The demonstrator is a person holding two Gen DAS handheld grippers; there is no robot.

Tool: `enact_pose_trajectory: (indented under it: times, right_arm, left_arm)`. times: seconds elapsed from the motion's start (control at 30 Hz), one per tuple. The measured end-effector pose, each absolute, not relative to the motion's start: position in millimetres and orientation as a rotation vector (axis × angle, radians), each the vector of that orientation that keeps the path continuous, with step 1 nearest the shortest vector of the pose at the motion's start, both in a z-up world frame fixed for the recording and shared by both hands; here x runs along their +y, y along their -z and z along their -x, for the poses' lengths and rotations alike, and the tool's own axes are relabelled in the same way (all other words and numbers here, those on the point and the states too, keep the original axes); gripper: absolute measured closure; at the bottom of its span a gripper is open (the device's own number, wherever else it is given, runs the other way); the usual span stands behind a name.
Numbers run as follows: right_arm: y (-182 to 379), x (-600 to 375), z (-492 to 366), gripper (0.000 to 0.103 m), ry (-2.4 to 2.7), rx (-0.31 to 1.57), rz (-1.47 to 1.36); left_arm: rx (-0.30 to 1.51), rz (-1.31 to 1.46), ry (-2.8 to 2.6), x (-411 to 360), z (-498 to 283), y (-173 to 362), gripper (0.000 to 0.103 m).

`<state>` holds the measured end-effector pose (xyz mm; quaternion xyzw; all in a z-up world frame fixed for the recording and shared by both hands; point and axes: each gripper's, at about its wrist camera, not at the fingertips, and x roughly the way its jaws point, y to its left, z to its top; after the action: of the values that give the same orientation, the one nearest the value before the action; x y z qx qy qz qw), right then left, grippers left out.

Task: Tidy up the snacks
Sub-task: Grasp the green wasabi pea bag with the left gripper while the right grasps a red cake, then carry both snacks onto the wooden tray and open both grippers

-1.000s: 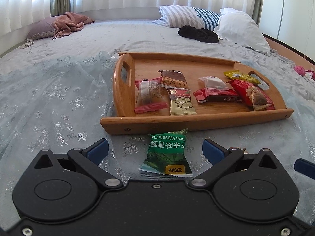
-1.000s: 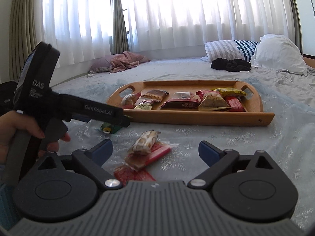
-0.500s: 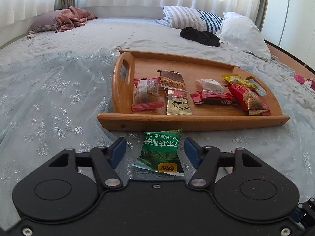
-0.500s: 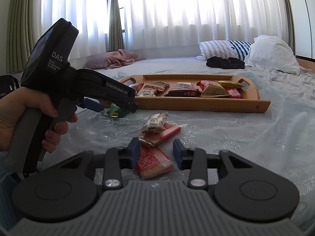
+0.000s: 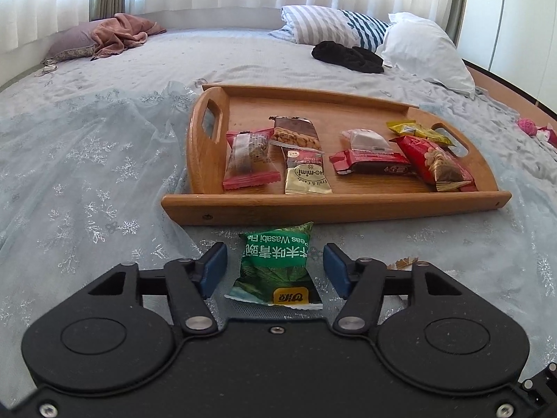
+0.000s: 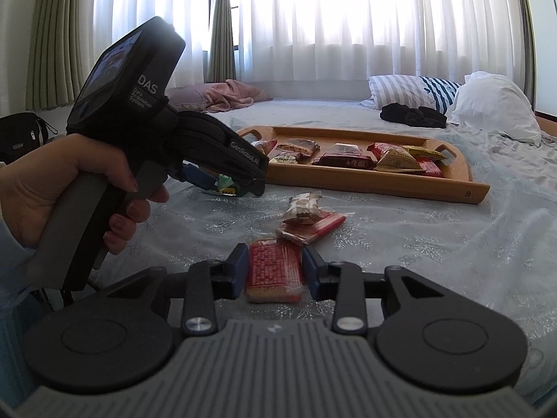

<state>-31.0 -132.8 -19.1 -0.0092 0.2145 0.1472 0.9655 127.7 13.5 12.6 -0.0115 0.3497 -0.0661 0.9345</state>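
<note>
A green wasabi pea packet (image 5: pixel 276 266) lies on the bedspread just in front of the wooden tray (image 5: pixel 334 205). My left gripper (image 5: pixel 275 268) straddles the packet, its blue pads a little apart from the packet's sides. The tray holds several wrapped snacks. In the right wrist view my right gripper (image 6: pixel 275 273) is shut on a red wafer packet (image 6: pixel 275 271). A nougat bar (image 6: pixel 303 205) on a red packet (image 6: pixel 313 228) lies just beyond it. The left gripper (image 6: pixel 222 181) shows there too, over the green packet.
The bed carries a lacy pale blue cover (image 5: pixel 87 174). Striped and white pillows (image 5: pixel 417 45) and a black garment (image 5: pixel 344 55) lie beyond the tray. A pink blanket (image 5: pixel 122 33) is at the far left. A hand (image 6: pixel 52 188) holds the left gripper.
Both grippers have narrowed from wide open. The right one has closed onto the red wafer packet. The left one has closed in around the green packet.
</note>
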Motion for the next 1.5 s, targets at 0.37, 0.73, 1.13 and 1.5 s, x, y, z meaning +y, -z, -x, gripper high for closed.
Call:
enact_pose_trajectory:
  times: [0.37, 0.73, 1.13, 1.5]
  right_arm:
    - [18, -126, 40, 0.065, -0.285, 0.431, 0.061]
    - [-6, -139, 51, 0.065, -0.251, 0.361, 0.024]
    - [-30, -159, 20, 0.065, -0.163, 0.279, 0.007]
    - [-51, -173, -5, 0.065, -0.108, 0.235, -0.013]
  left_arm:
    - [0.693, -0.019, 0.147, 11, -112, -17, 0.066]
    - [0.630, 0.000, 0.164, 19, -88, -44, 0.066]
    - [0.552, 0.050, 0.171, 27, -103, -76, 0.065]
    - [0.531, 0.054, 0.180, 21, -126, -95, 0.065]
